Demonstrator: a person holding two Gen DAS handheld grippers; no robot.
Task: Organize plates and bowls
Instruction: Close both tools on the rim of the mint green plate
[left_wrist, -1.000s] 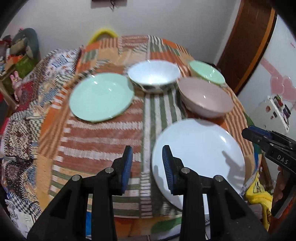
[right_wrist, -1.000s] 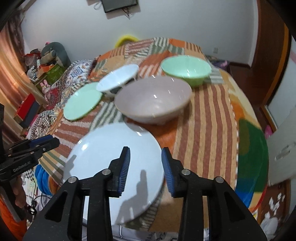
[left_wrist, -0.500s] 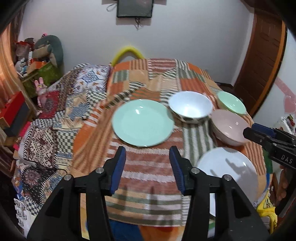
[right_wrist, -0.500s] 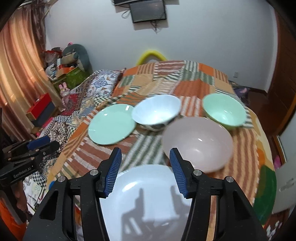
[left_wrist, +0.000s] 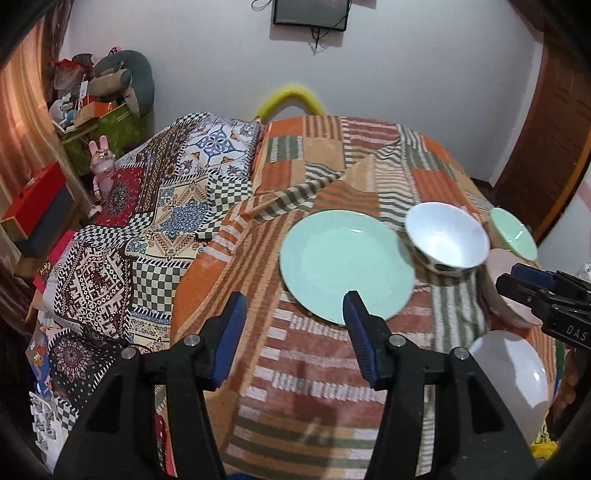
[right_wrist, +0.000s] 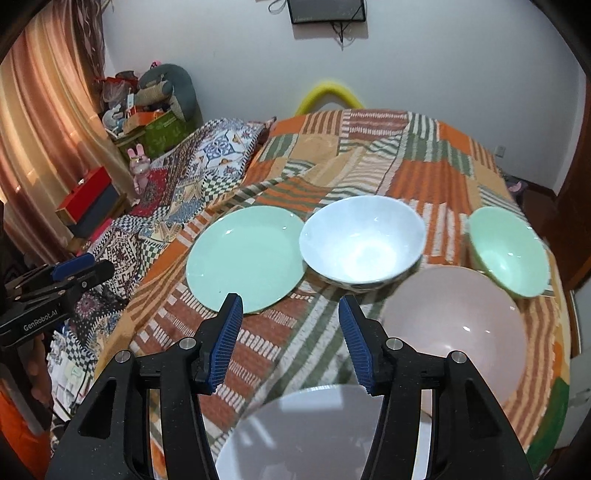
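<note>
On the striped patchwork cloth (right_wrist: 436, 173) lie a flat, glossy green plate (right_wrist: 245, 256), round and shallow, and just to its right a deep white bowl (right_wrist: 362, 242) with a dark pattern on its outside, its rim reaching over the plate's edge. Nearer the right edge sit a matte pink bowl (right_wrist: 456, 326) and a small green bowl (right_wrist: 508, 249), close together. A smooth white plate (right_wrist: 303, 439) lies nearest, cut off at the bottom behind the right gripper (right_wrist: 290, 343). The left wrist view shows the pink bowl (left_wrist: 502, 258) mostly hidden behind that gripper and the white plate (left_wrist: 511, 376) blurred. Both the right gripper and the left gripper (left_wrist: 295, 341) have their ribbed blue pads apart, the left's just widened, nothing between them.
</note>
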